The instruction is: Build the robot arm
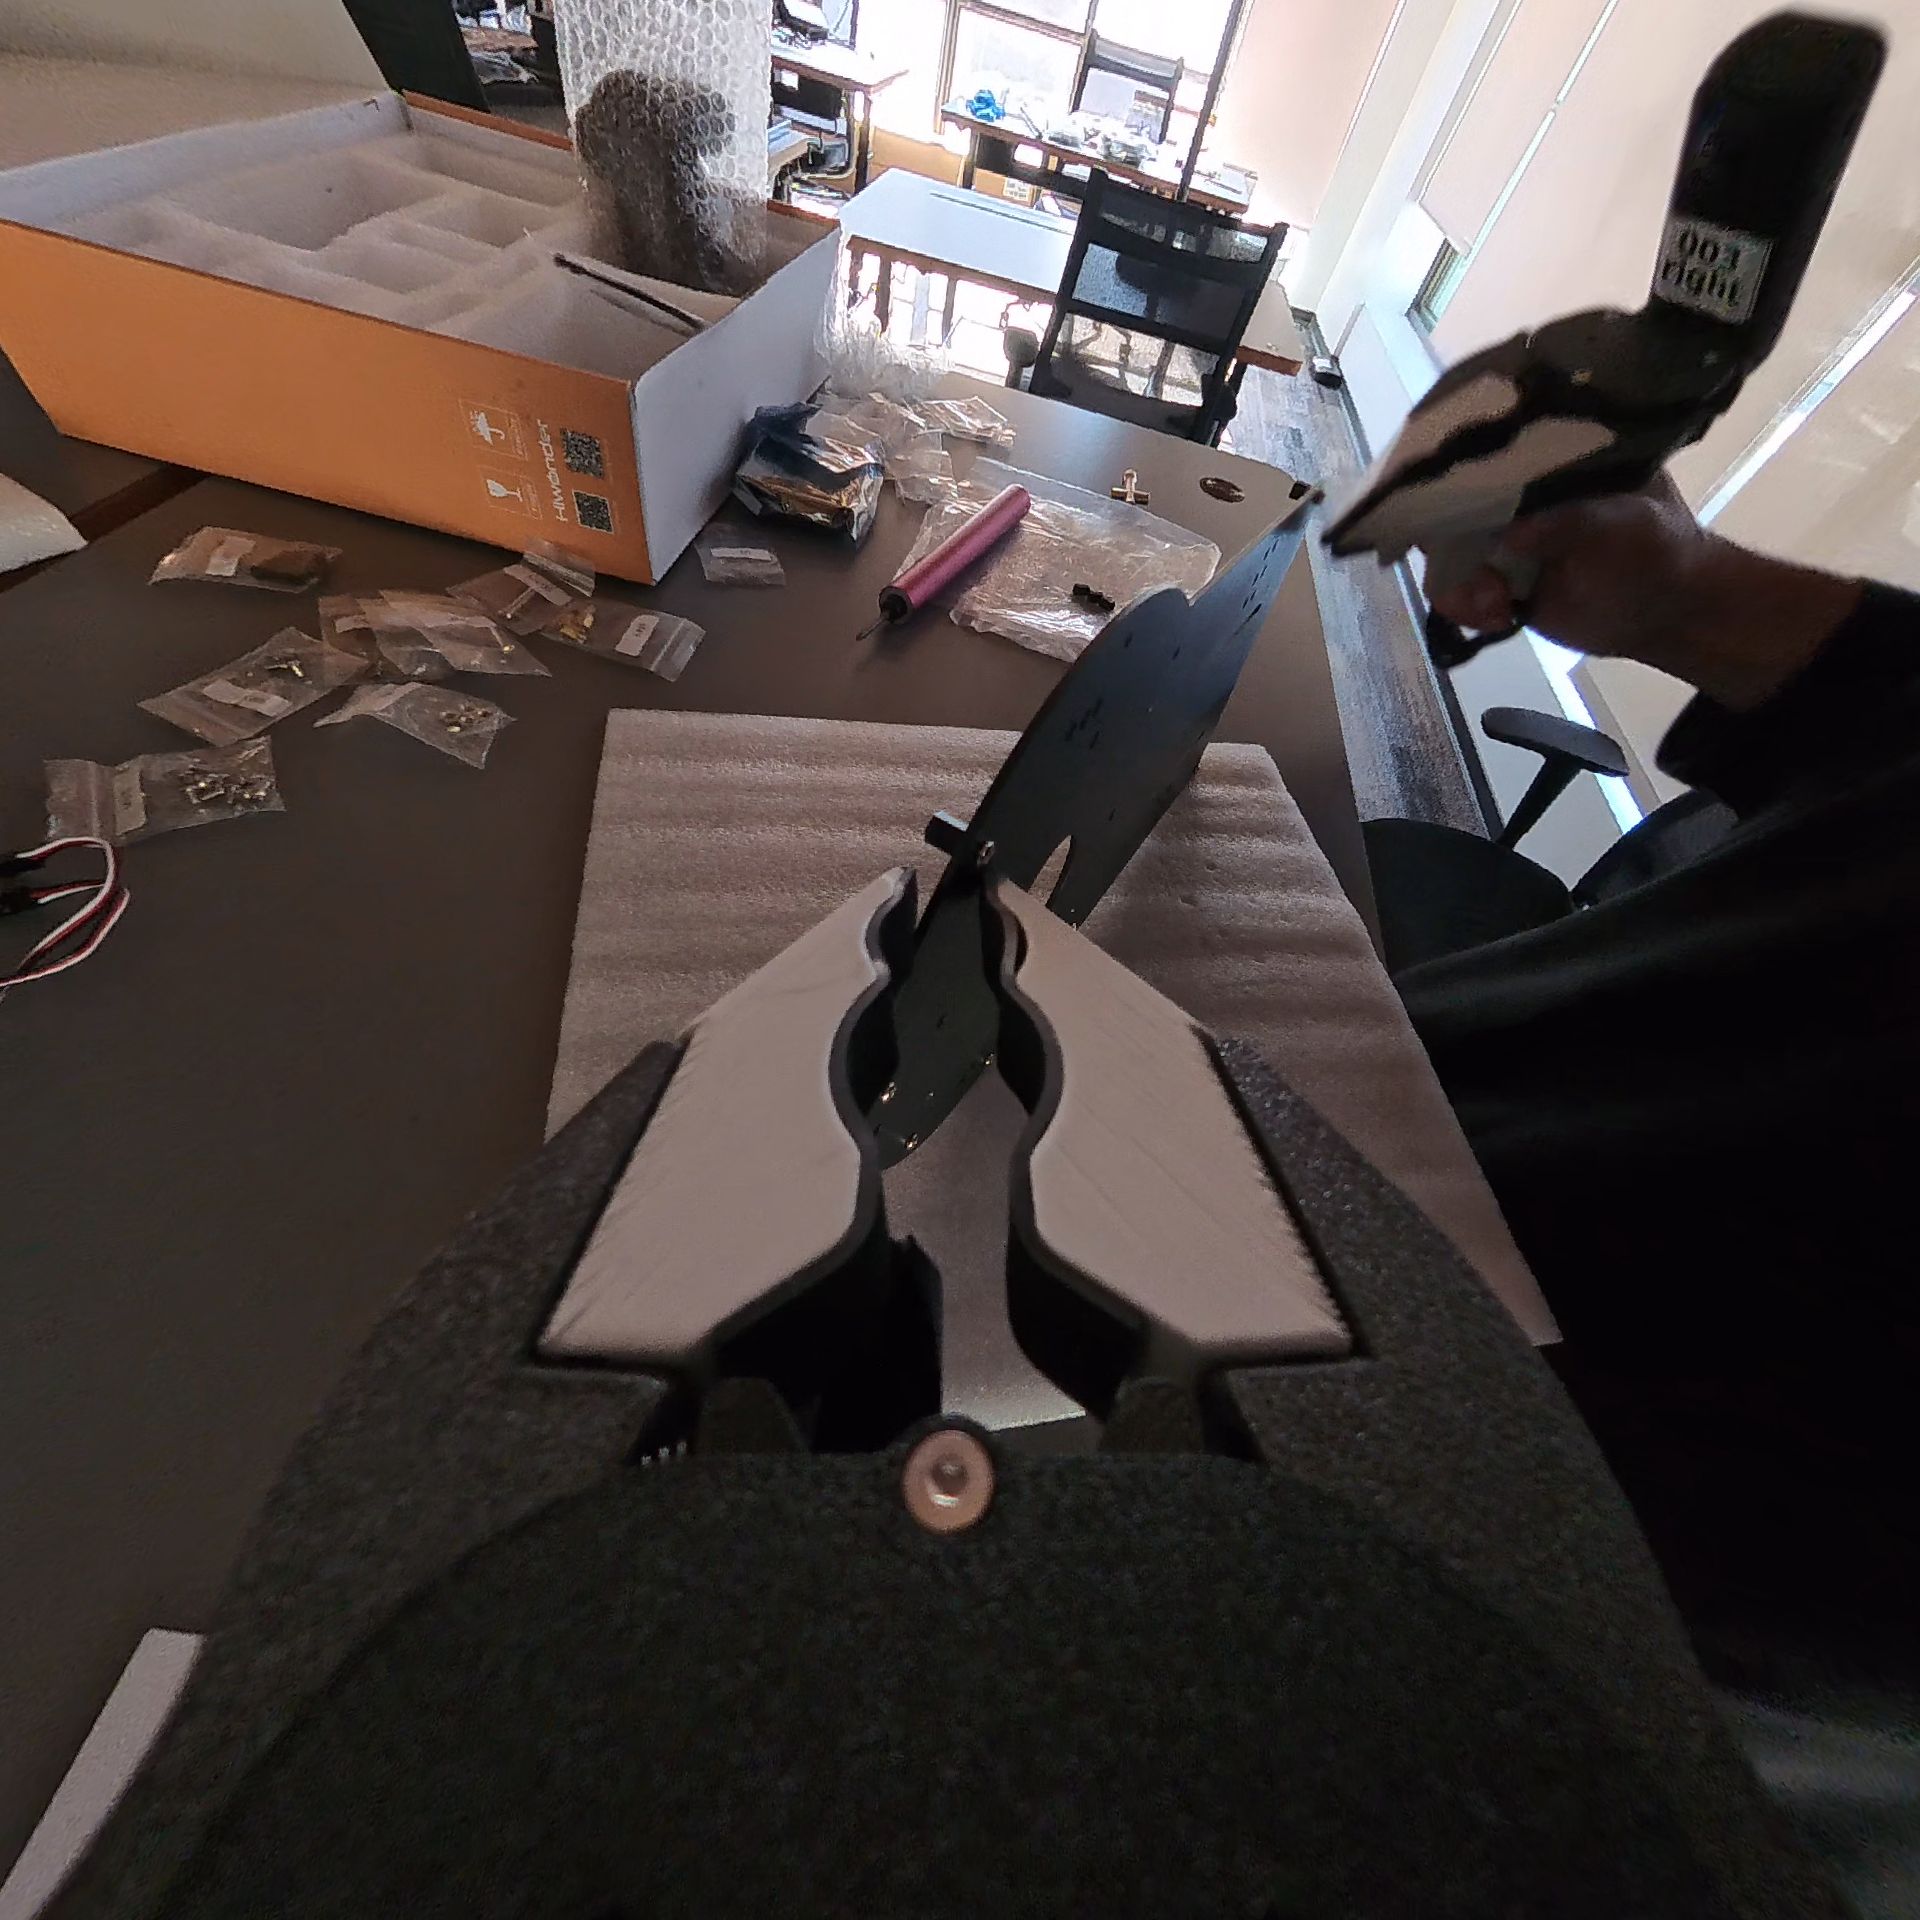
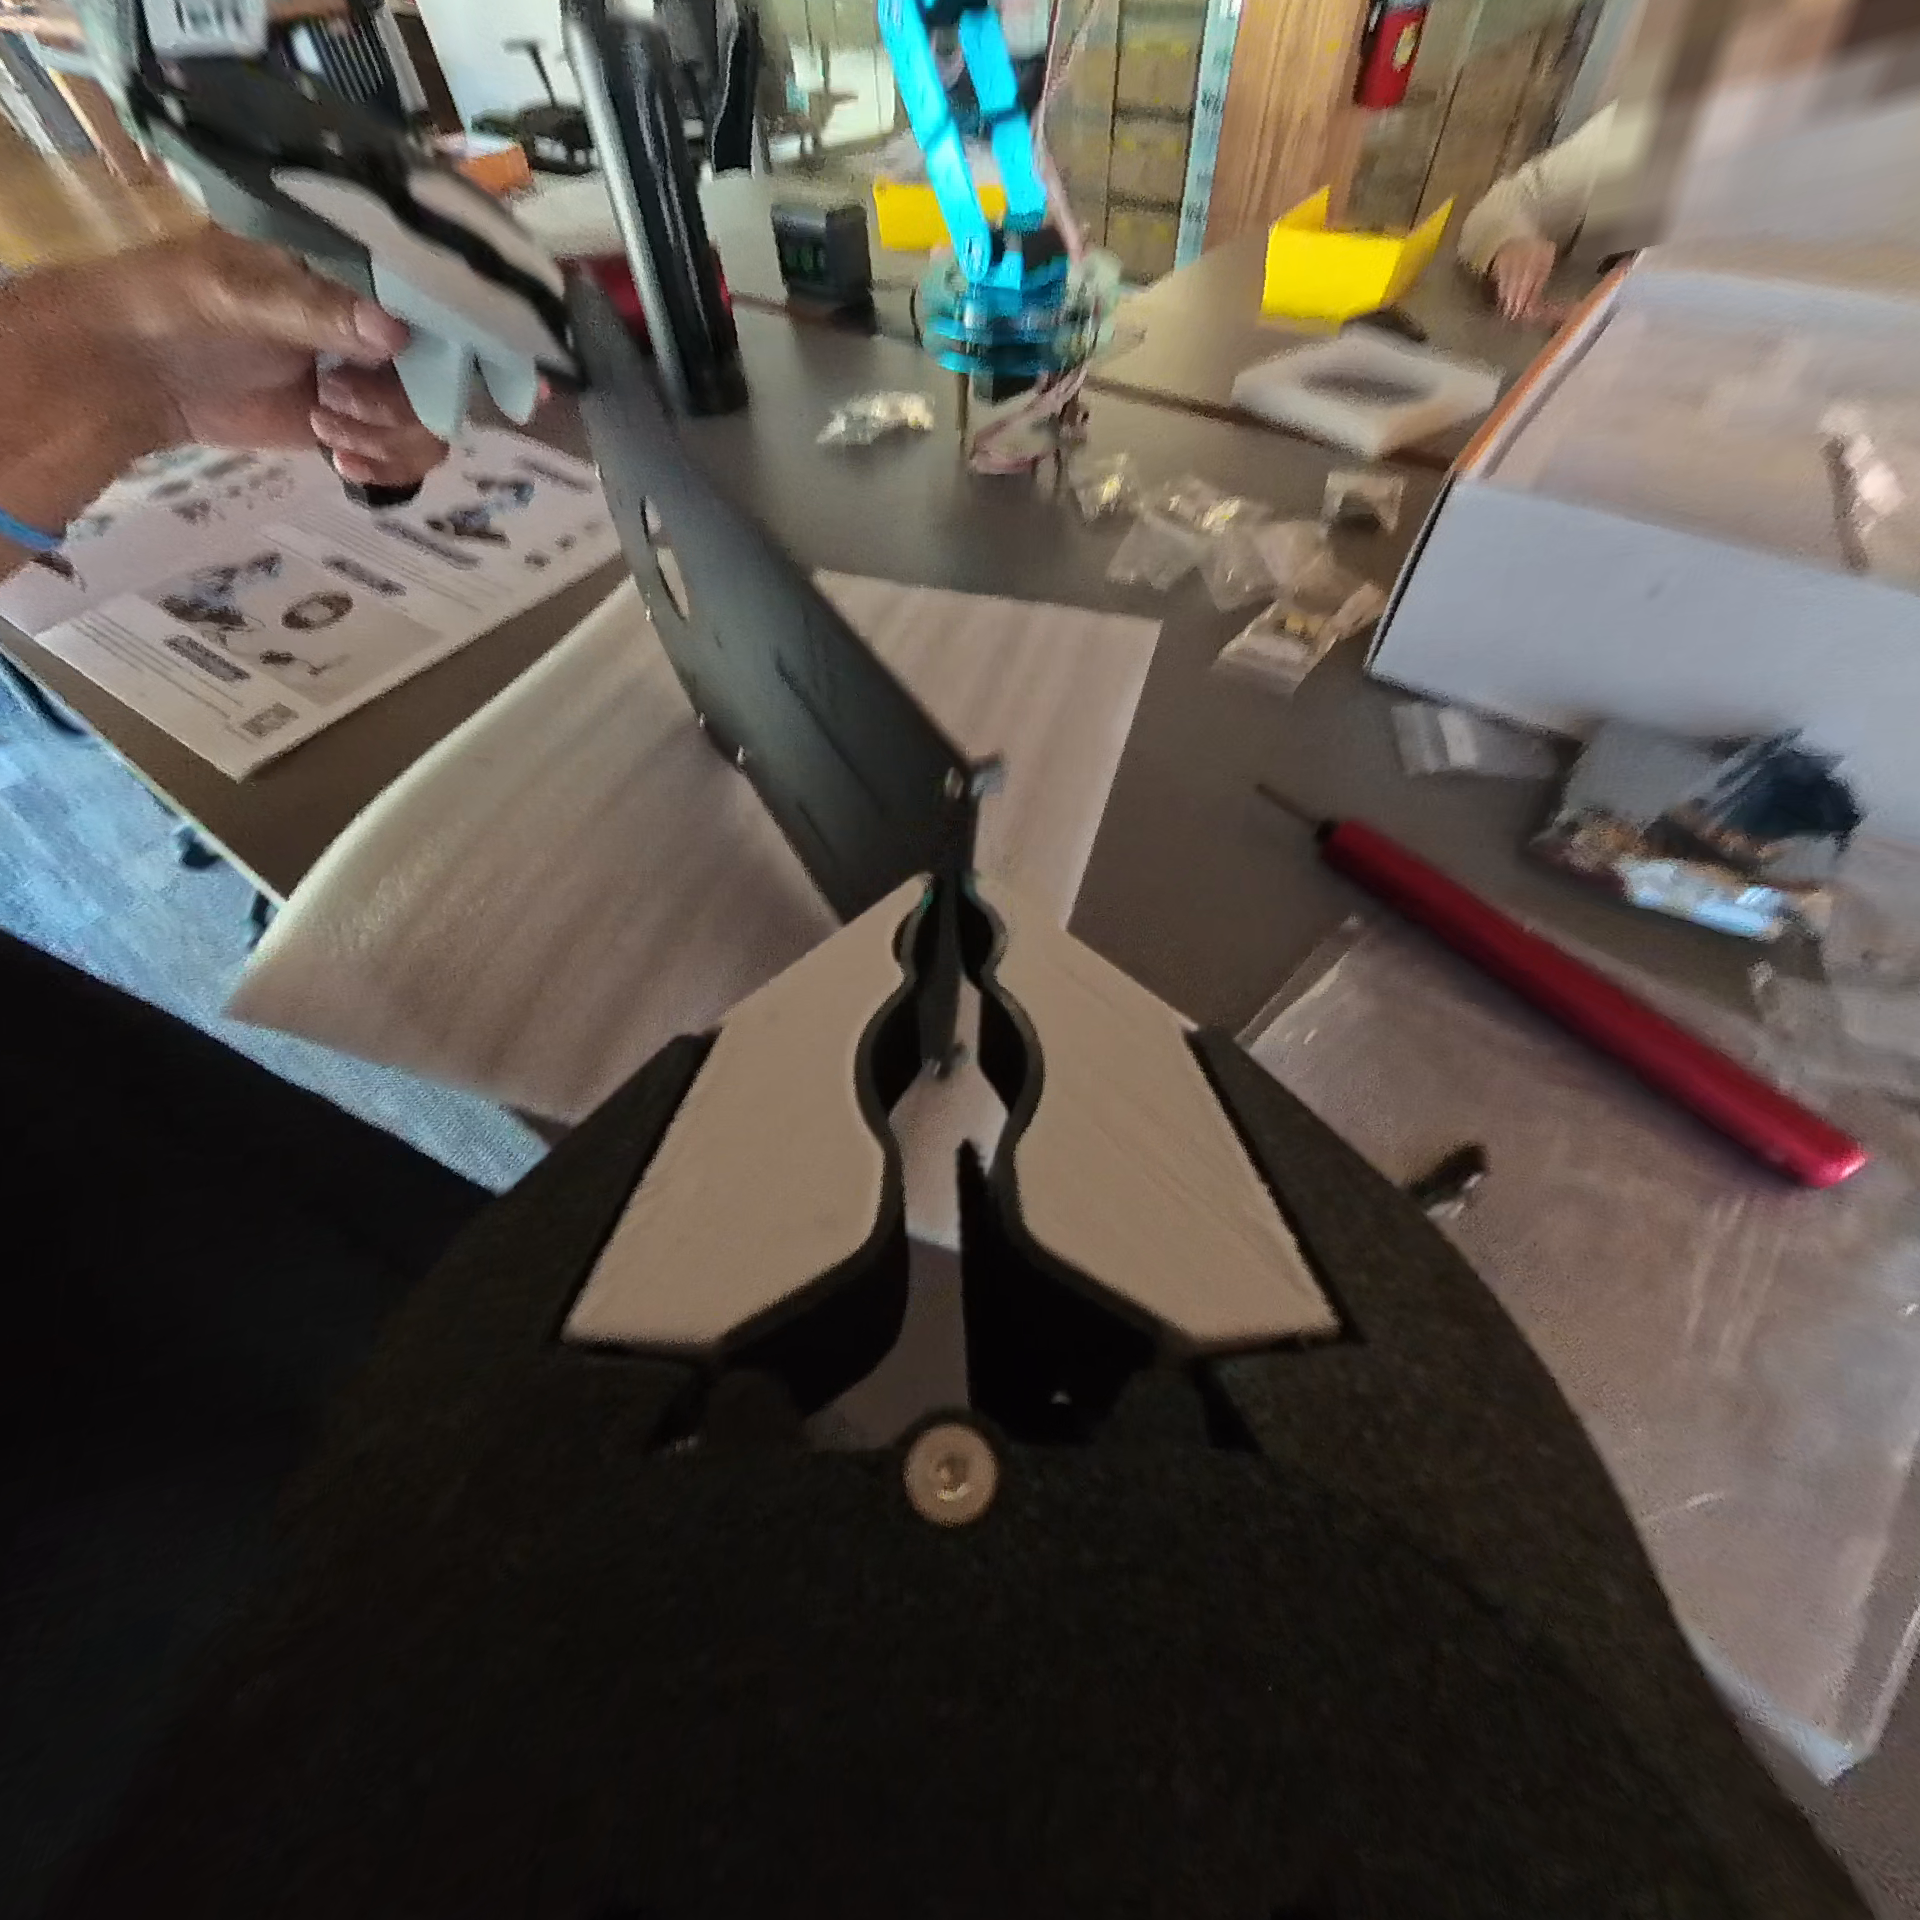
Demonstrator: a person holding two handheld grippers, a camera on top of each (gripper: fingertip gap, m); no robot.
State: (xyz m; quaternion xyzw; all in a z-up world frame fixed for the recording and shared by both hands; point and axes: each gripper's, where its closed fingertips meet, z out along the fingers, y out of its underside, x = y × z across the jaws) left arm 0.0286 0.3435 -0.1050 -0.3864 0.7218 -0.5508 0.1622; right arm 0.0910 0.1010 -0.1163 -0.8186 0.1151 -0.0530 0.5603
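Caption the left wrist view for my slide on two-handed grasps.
Left gripper and right gripper clamp opposite ends of a black perforated plate above a foam sheet.

A flat black perforated metal plate point(image 1: 1122, 727) hangs over a ribbed white foam sheet point(image 1: 790, 800); at ten o'clock an orange-and-white cardboard box point(image 1: 343, 416), at one o'clock a magenta cylindrical screwdriver point(image 1: 961, 551).

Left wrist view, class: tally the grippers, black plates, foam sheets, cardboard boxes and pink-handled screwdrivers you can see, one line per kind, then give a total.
Grippers: 2 (left gripper, right gripper)
Black plate: 1
Foam sheet: 1
Cardboard box: 1
Screwdriver: 1
Total: 6
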